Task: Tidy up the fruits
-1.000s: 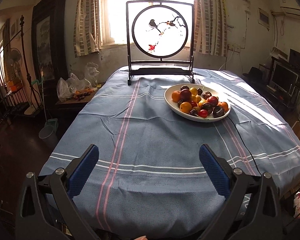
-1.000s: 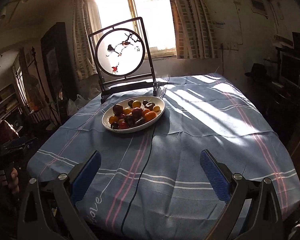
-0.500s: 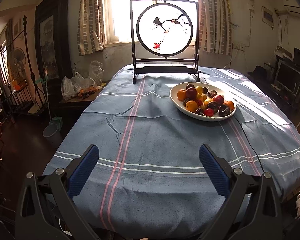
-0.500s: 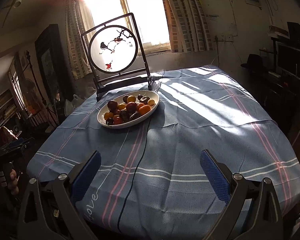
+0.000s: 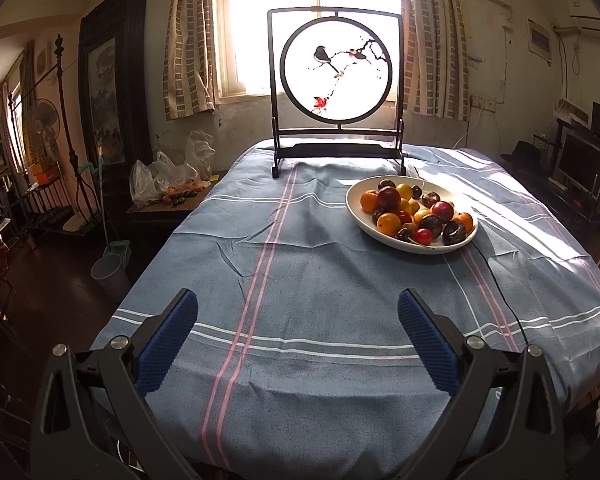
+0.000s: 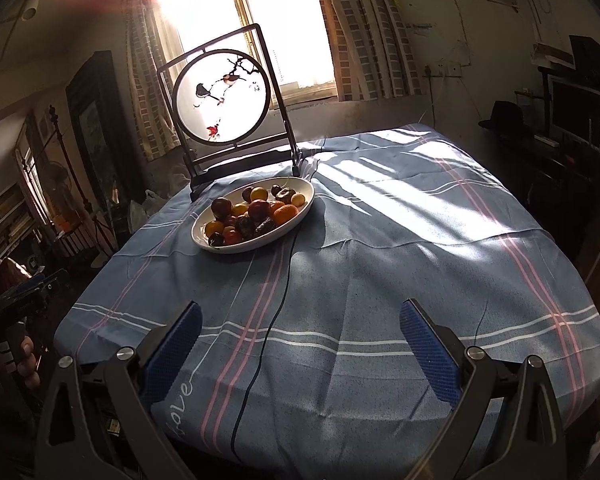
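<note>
Sunlit blue tablecloth (image 5: 300, 280), fruits (image 5: 412, 214) all piled in the dish (image 5: 356, 210) mid-right; both my tongs, left gripper (image 5: 298, 336) and right gripper (image 6: 300, 338), spread apart and empty, so either just sorted or about to be.

One white bowl (image 5: 358, 210) of mixed fruit (image 5: 414, 213), roughly fifteen pieces, too piled to count exactly. One framed round screen (image 5: 336, 76). One blue tablecloth (image 5: 300, 280). One black cable (image 6: 276, 308). Two grippers.

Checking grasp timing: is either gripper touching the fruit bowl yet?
Apart. Both wrist views show open jaws over bare tablecloth, with the fruit bowl well ahead.
</note>
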Available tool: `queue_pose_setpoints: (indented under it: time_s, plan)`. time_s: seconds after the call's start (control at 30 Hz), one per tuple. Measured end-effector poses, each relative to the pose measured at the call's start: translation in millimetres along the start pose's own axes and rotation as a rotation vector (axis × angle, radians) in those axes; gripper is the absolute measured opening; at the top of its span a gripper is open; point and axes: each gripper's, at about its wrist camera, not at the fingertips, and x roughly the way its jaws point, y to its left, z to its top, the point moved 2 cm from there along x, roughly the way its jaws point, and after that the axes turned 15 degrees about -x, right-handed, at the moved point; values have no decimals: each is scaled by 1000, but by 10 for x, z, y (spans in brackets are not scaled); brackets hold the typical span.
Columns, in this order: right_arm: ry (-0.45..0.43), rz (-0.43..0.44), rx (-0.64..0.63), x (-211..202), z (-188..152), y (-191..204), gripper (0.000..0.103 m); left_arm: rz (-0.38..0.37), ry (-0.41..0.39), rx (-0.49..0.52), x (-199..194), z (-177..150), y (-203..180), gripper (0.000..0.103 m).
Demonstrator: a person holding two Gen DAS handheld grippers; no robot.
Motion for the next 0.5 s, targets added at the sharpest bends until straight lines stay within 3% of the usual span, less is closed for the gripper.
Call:
queue_pose_setpoints:
  time_s: [0.5]
  plan:
    - [1,-10,7,0,-27,-51,100,15,18,16,21,-39,-28,98]
